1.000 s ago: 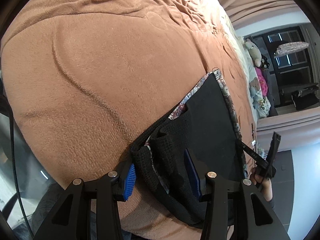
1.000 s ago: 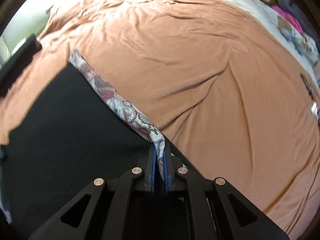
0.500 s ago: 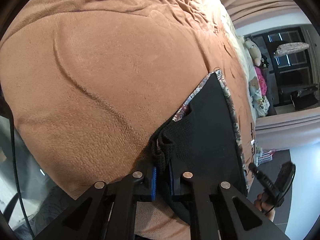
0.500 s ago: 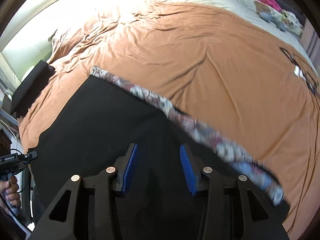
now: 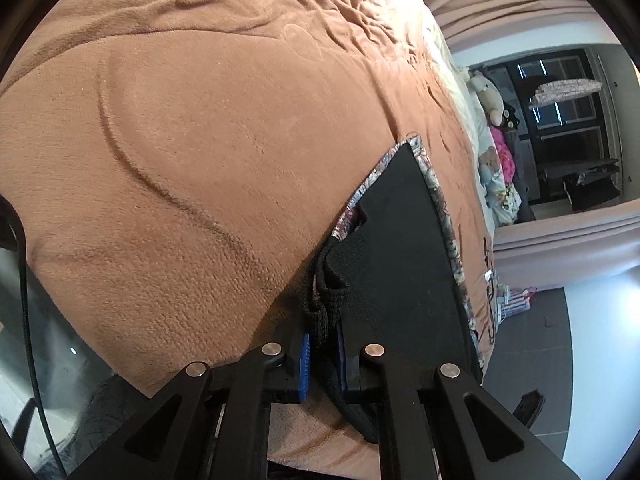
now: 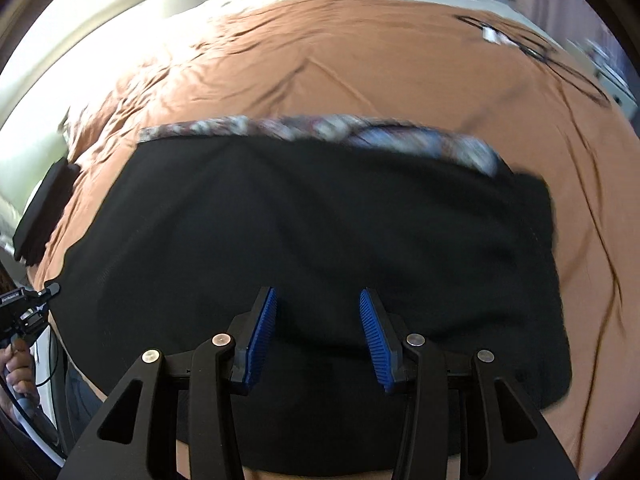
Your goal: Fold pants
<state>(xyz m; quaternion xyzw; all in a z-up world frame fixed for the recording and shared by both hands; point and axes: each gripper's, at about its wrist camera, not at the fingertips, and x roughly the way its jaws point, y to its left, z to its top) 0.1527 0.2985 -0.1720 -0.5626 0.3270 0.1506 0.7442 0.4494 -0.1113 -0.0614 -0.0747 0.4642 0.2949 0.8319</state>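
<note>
Black pants [image 5: 404, 248] with a patterned grey-pink inner edge [image 5: 444, 216] lie on an orange-brown blanket [image 5: 208, 152]. My left gripper [image 5: 322, 354] is shut on the bunched black waistband at the pants' near corner. In the right wrist view the pants [image 6: 320, 232] spread wide and flat, with the patterned edge [image 6: 320, 126] along the far side. My right gripper [image 6: 318, 320] is open and empty, hovering above the black cloth.
The blanket [image 6: 360, 56] covers a bed. Stuffed toys [image 5: 490, 96] and a dark window lie at the far right. A black folded item [image 6: 44, 208] sits at the bed's left edge. A hand holds the other gripper's handle [image 6: 20, 320]. Grey floor [image 5: 528, 352] is beyond the bed.
My left gripper closed on the waistband. My right gripper let go of the patterned edge, opened, and pulled back over the pants, which now lie spread flat.
</note>
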